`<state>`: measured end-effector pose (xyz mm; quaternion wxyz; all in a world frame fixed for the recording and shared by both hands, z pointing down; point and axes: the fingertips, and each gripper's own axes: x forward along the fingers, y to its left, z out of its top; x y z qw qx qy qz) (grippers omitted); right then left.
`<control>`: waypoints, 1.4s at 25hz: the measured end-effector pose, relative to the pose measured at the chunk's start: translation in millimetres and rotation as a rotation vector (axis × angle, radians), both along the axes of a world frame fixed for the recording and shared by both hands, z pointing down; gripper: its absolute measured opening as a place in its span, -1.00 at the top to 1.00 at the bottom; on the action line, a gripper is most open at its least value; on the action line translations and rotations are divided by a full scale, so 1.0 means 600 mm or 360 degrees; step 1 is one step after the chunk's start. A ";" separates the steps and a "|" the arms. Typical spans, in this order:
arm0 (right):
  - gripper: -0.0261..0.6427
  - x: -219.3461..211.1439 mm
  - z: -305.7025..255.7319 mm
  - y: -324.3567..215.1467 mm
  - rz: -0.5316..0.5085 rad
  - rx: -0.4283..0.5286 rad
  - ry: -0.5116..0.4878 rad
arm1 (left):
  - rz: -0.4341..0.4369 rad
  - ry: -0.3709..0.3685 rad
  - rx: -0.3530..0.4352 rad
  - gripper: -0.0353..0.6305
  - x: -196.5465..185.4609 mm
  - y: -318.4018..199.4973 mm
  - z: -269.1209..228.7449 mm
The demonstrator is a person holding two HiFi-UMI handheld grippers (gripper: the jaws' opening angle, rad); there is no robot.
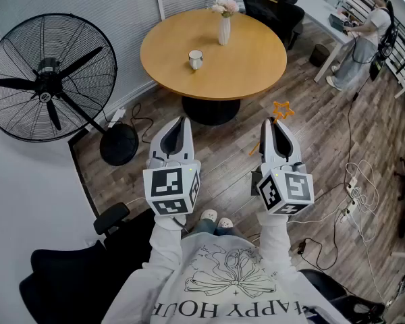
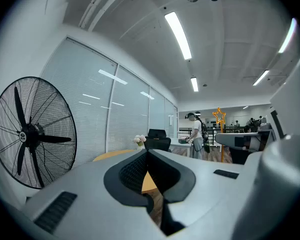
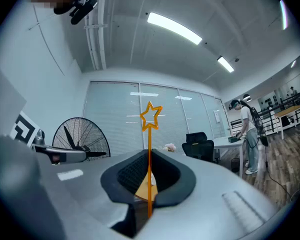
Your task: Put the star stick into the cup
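- Right claw [image 1: 274, 125] nearest, pinched tight on the star stick [image 1: 282, 110], star end up.
- Left claw [image 1: 182, 123] beside it, jaws together, empty.
- Cup [image 1: 196, 59] sits on the round worktop [image 1: 250, 66], well apart: carrying step.
- Next, I'd say: reach over, lower the stick's end into the cup, release.

— Left side?
— My left gripper [image 1: 182, 122] is held out ahead, tipped a touch downward. Jaws together, nothing between them.
— Right?
— My right gripper [image 1: 275, 123] is level, beside the left and apart from it. Jaws clamped on the star stick [image 3: 149, 149], which stands upright through them.
— Arms?
— My left arm [image 1: 163, 248] and right arm [image 1: 275, 238] reach forward, roughly parallel.
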<state>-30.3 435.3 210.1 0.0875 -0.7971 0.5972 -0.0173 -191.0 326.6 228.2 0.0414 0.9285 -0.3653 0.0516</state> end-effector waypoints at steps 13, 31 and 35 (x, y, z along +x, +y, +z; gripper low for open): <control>0.84 -0.001 0.012 -0.051 0.0022 -0.0013 -0.0018 | 0.0021 0.0012 -0.0001 0.88 -0.006 -0.051 0.006; 0.84 0.023 0.041 -0.140 -0.0016 -0.0029 -0.0054 | -0.0002 -0.0030 -0.0035 0.88 0.017 -0.135 0.043; 0.84 0.050 0.046 -0.184 -0.0053 -0.0027 -0.0051 | -0.0031 -0.0034 -0.0040 0.88 0.043 -0.172 0.052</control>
